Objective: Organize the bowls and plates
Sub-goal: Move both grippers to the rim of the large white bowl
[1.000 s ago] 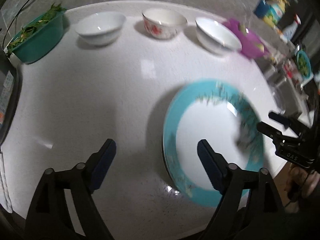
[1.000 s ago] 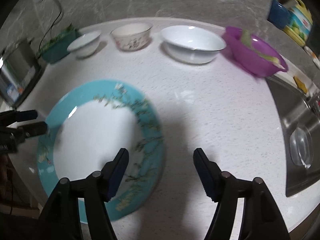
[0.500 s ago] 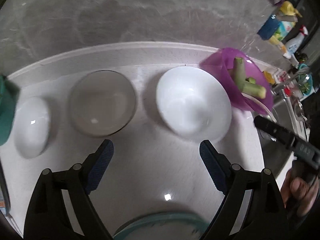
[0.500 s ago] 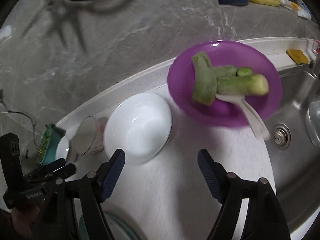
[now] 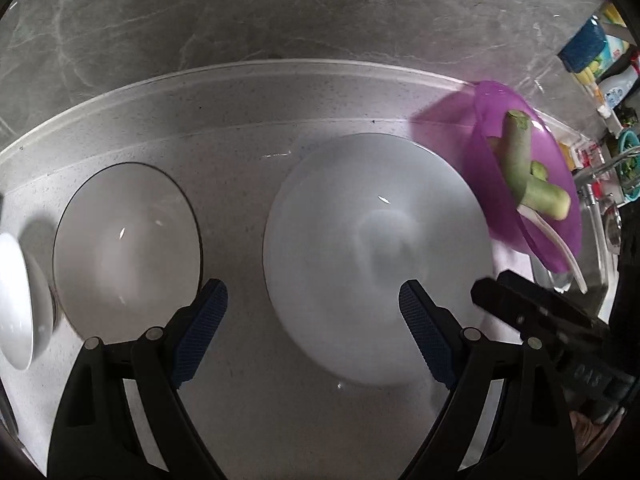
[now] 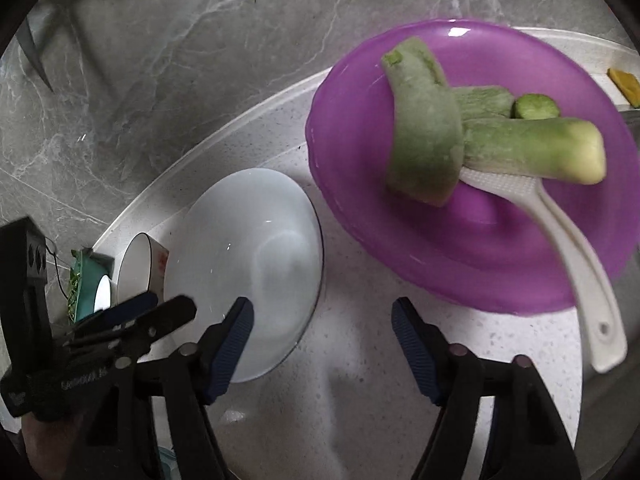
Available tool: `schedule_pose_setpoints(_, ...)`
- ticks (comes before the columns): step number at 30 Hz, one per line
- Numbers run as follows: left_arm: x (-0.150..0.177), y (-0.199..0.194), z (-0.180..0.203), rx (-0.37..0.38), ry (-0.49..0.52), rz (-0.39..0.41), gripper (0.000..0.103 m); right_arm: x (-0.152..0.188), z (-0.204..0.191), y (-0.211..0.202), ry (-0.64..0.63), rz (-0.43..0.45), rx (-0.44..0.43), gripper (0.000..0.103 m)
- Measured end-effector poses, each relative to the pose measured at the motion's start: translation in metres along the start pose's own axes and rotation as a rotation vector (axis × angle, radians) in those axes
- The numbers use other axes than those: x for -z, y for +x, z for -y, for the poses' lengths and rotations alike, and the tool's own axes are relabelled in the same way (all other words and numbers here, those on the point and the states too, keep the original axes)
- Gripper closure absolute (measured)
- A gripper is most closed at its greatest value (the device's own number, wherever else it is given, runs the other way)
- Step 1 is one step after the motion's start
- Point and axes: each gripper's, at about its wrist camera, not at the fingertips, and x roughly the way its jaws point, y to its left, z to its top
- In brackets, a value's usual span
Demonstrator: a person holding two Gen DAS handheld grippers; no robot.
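Observation:
A large white bowl point(image 5: 376, 256) sits on the white counter, right in front of my open, empty left gripper point(image 5: 312, 332); its near rim lies between the fingers. The floral bowl point(image 5: 124, 244) stands to its left, and a small white bowl point(image 5: 16, 304) at the far left edge. In the right wrist view the large white bowl point(image 6: 256, 268) is at lower left, by the left finger of my open, empty right gripper point(image 6: 322, 344). The floral bowl point(image 6: 140, 268) lies beyond it. The right gripper also shows in the left wrist view point(image 5: 532, 316), beside the white bowl.
A purple bowl point(image 6: 472, 248) with green vegetable pieces point(image 6: 424, 136) and a white spoon point(image 6: 560, 248) stands right of the white bowl, next to the sink. A teal basin of greens point(image 6: 84, 284) is far left. The grey marble wall point(image 5: 280, 12) rises behind the counter.
Both grippers have moved forward and down toward the large white bowl at the back of the counter. The teal-rimmed plate has dropped out of view. Both stay open.

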Motion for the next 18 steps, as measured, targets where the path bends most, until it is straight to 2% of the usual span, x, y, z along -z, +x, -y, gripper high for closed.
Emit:
schedule_pose_setpoints(4,-0.010,0.012,0.007,-0.006,0.019,-0.016,0.016,-0.004,0.000,0.009,-0.005,-0.007,0.004,0.030)
schedule_pose_setpoints(7,-0.016,0.020,0.014,0.006,0.039,-0.025,0.017,-0.008,-0.001,0.020,-0.008,-0.023,0.002,0.037)
schedule_pose_setpoints(8,-0.018,0.022,0.017,0.009,0.051,-0.030,0.021,-0.009,0.000,0.021,-0.006,-0.028,-0.002,0.039)
schedule_pose_setpoints(9,-0.020,0.023,0.017,0.013,0.067,-0.035,0.027,-0.010,0.000,0.024,-0.007,-0.032,-0.007,0.042)
schedule_pose_setpoints(13,-0.032,0.024,0.019,0.018,0.132,-0.061,0.032,-0.010,0.001,0.031,0.001,-0.042,-0.012,0.043)
schedule_pose_setpoints(18,-0.046,0.025,0.018,0.005,0.236,-0.091,0.032,-0.010,0.007,0.032,0.027,-0.037,-0.022,0.043)
